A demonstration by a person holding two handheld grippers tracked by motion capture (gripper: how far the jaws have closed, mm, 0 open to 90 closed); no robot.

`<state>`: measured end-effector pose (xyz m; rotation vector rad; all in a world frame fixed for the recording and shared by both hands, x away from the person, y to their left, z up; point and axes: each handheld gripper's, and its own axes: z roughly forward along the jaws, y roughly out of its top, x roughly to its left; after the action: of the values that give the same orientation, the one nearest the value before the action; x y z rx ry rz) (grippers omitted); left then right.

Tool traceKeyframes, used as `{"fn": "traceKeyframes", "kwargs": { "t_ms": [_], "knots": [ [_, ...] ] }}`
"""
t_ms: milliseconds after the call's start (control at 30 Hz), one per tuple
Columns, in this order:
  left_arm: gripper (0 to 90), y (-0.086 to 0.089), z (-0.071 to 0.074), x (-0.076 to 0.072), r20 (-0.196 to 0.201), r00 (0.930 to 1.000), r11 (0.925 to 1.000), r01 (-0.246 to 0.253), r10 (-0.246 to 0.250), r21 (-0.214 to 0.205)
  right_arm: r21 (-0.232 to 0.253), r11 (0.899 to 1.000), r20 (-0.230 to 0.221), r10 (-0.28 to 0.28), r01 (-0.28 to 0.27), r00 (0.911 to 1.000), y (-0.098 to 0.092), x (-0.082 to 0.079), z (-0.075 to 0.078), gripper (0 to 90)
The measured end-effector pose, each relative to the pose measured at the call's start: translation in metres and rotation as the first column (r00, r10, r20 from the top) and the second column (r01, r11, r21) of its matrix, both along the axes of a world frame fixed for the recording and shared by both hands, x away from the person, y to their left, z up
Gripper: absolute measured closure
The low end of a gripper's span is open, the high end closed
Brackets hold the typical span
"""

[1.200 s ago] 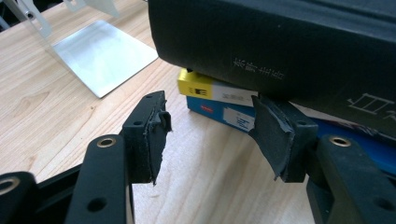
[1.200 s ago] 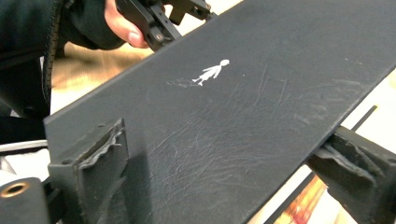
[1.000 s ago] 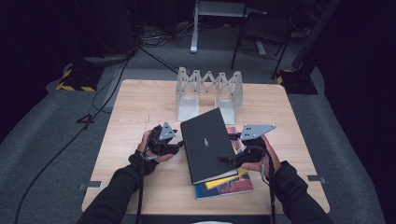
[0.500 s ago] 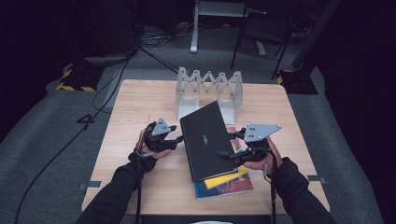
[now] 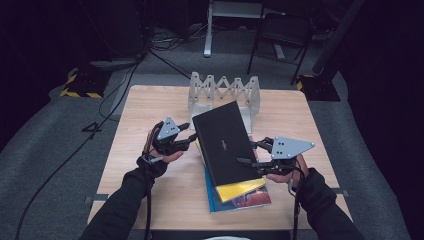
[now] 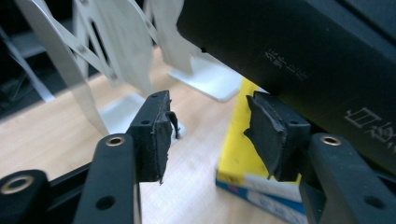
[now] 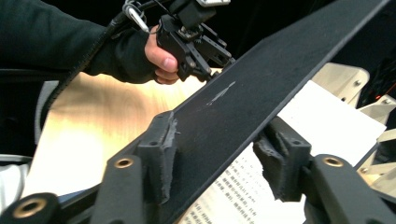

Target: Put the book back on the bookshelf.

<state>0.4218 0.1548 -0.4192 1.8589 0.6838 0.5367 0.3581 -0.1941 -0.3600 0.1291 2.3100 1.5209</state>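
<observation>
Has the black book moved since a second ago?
Yes. The black book has tipped up off the yellow book; its far edge now overlaps the white rack.

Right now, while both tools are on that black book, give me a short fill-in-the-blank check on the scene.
1. The black book is lifted off a stack whose top book has a ____ cover.
2. Behind the books, at the table's far edge, stands a white ____.
3. In the right gripper view, the right tool has the black book's edge ____ its two pads.
4. In the high view, the left tool sits at the black book's ____ side.

Missing words: yellow; book rack; between; left
</observation>
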Motion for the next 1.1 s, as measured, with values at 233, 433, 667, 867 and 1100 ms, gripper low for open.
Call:
{"fn": "traceKeyframes", "kwargs": {
  "t_ms": [233, 433, 667, 867, 1100],
  "knots": [
    [48.5, -0.004, 0.040, -0.012, 0.089, 0.9950, 0.9969, 0.051, -0.046, -0.059, 0.037, 0.998, 0.028, -0.060, 0.059, 0.9978, -0.004, 0.000, -0.006, 60.6],
    [44.2, -0.008, 0.022, -0.017, 0.046, 0.9984, 0.9977, 0.030, -0.032, 0.060, 0.075, 0.996, -0.204, -0.028, 0.044, 0.9786, -0.005, 0.024, -0.021, 62.0],
    [35.3, 0.012, -0.018, -0.029, -0.072, 0.9967, 0.9819, 0.051, -0.038, 0.182, 0.028, 0.998, -0.241, -0.048, 0.057, 0.9693, -0.001, 0.029, -0.016, 62.0],
    [35.2, -0.003, -0.047, -0.021, -0.173, 0.9841, 0.9644, 0.085, -0.042, 0.250, 0.039, 0.998, -0.235, -0.047, 0.058, 0.9708, -0.003, 0.027, -0.018, 62.0],
    [41.6, -0.007, -0.050, -0.008, -0.139, 0.9903, 0.9874, 0.018, 0.004, 0.157, 0.047, 0.998, -0.171, -0.030, 0.039, 0.9848, -0.003, 0.021, -0.015, 61.9]
  ]
}}
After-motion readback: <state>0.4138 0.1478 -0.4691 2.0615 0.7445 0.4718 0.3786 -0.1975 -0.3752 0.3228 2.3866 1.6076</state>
